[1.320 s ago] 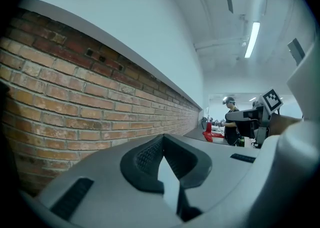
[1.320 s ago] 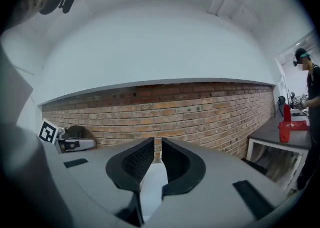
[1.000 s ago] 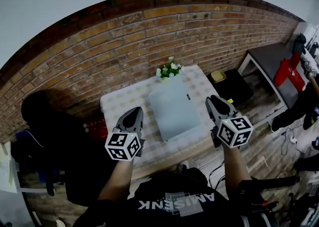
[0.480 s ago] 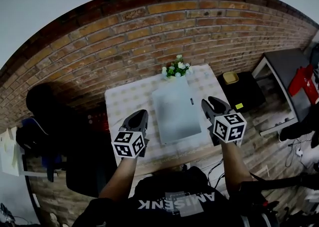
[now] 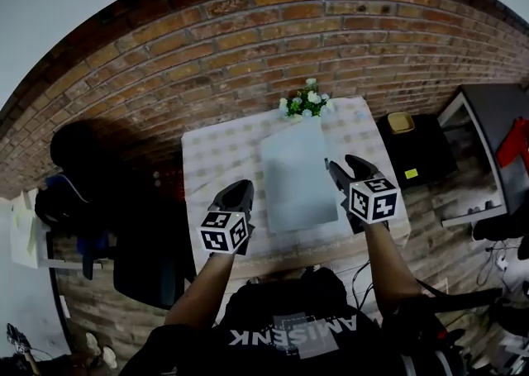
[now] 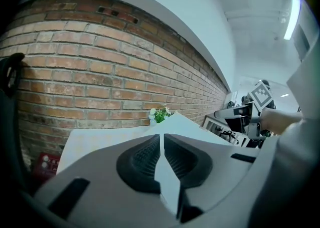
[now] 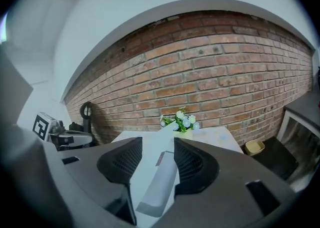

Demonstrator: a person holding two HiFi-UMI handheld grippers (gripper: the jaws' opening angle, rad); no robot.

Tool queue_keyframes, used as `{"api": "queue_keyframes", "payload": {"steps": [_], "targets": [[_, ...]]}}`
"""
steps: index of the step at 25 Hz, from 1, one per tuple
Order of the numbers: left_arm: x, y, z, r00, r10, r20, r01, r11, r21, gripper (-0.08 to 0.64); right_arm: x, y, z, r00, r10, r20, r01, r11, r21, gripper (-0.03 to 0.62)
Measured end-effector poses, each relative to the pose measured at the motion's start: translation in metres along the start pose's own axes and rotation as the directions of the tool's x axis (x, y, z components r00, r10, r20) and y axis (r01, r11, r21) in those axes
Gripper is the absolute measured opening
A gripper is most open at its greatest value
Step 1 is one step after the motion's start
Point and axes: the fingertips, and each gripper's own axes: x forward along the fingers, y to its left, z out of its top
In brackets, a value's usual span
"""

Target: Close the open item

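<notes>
Since the earlier frame both grippers have come down closer to the table [image 5: 211, 159], and the right one's jaws have just been opening.

At far left a dark chair [image 5: 78, 168] stands against the brick wall [image 5: 248, 35], with open floor between it and the table's left edge. The left gripper [image 5: 238, 192] hovers over the table's near left part, jaws drawn to a thin slit with nothing in them.

The pale grey open item [image 5: 296, 172] lies mid-table, its far end beside the potted flowers [image 5: 307, 102].

The right gripper [image 5: 345, 166] sits just off the item's right edge, jaws well apart; the edge shows between them, pads clear of it.

Further right, a yellow tub [image 5: 402, 122] rests on a black stand [image 5: 426, 155]; its contents cannot be made out.
</notes>
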Motion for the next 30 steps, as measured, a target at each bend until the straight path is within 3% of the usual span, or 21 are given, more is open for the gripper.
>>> {"api": "queue_keyframes", "payload": {"steps": [16, 30], "targets": [[0.04, 0.006, -0.057, 0.992, 0.053, -0.11, -0.057, 0.998, -0.027, 0.017, 0.051, -0.024, -0.047, 0.991, 0.064, -0.116, -0.06, 0.998, 0.037, 0.23], [0.064, -0.002, -0.08, 0.982, 0.061, -0.181, -0.065, 0.998, -0.019, 0.017, 0.061, -0.056, -0.092, 0.983, 0.051, -0.176, -0.035, 0.995, 0.09, 0.23]]}}
